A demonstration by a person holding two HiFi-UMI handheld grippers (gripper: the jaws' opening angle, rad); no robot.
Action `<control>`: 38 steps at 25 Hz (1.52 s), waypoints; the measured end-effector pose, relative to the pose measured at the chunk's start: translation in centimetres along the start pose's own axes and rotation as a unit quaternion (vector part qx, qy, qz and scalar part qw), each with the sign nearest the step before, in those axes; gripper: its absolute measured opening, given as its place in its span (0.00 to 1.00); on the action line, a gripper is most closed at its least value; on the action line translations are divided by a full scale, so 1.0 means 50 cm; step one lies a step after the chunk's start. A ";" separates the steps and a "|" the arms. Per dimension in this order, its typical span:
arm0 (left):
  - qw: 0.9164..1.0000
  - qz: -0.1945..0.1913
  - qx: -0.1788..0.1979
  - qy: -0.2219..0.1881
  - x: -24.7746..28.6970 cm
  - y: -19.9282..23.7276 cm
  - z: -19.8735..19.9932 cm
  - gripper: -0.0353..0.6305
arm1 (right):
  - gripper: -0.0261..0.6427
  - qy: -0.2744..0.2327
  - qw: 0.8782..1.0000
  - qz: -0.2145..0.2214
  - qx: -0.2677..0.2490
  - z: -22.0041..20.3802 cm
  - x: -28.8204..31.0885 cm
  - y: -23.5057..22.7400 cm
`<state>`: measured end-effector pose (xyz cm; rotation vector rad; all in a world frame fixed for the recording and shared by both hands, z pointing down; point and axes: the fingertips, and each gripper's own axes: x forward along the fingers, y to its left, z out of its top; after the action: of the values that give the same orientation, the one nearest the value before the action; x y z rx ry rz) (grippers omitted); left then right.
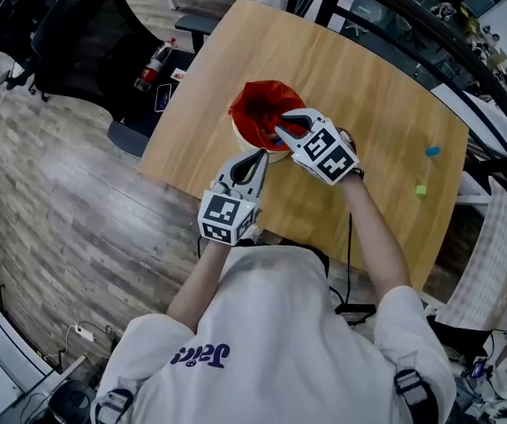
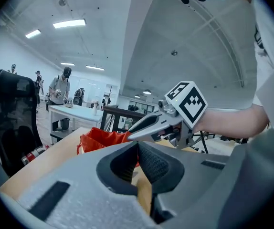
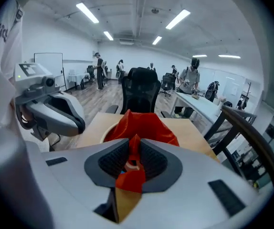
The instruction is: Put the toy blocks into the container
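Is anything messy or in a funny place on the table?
Yes. A blue block and a green block lie by themselves near the table's right edge, far from the container where they belong. The container's red liner also bunches up unevenly above its rim.

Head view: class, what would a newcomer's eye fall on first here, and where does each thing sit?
The bright red-lined container sits toward the left side of the wooden table. The right gripper is over it, seemingly pinching a small orange block. The left gripper points at the container from the near side, jaws together. A blue block and a green block lie apart at the table's right.
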<state>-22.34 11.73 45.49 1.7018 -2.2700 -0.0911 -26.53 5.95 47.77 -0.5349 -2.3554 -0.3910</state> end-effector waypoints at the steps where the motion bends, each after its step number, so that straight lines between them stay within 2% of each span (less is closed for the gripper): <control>1: 1.000 0.001 -0.001 0.000 -0.002 0.001 -0.001 0.07 | 0.16 0.019 1.000 -0.001 -0.014 -0.007 0.004 0.001; 4: 1.000 0.002 -0.003 0.001 -0.005 0.004 -0.006 0.07 | 0.16 0.047 0.998 -0.003 -0.036 -0.019 0.011 0.005; 8: 1.000 -0.004 -0.002 0.004 -0.003 -0.003 -0.008 0.07 | 0.23 0.029 0.999 -0.005 -0.016 -0.019 -0.002 0.008; 15: 0.999 -0.034 0.013 0.018 0.027 -0.048 -0.019 0.07 | 0.23 -0.012 0.996 -0.049 0.070 -0.075 -0.081 -0.011; 22: 0.994 -0.096 0.034 0.042 0.095 -0.144 -0.043 0.07 | 0.23 -0.030 0.983 -0.100 0.153 -0.195 -0.186 -0.015; 26: 0.986 -0.147 0.050 0.059 0.154 -0.239 -0.060 0.07 | 0.23 -0.039 0.967 -0.134 0.211 -0.293 -0.265 -0.011; 33: 0.958 -0.256 0.079 0.099 0.258 -0.428 -0.108 0.07 | 0.23 -0.015 0.928 -0.212 0.305 -0.494 -0.400 0.011; 38: 0.939 -0.307 0.093 0.125 0.334 -0.552 -0.153 0.07 | 0.23 0.004 0.895 -0.258 0.362 -0.645 -0.498 0.010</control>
<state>1.14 -11.25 49.80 2.3142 -1.5425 0.2008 8.60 -13.62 54.26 0.4517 -2.3811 0.2716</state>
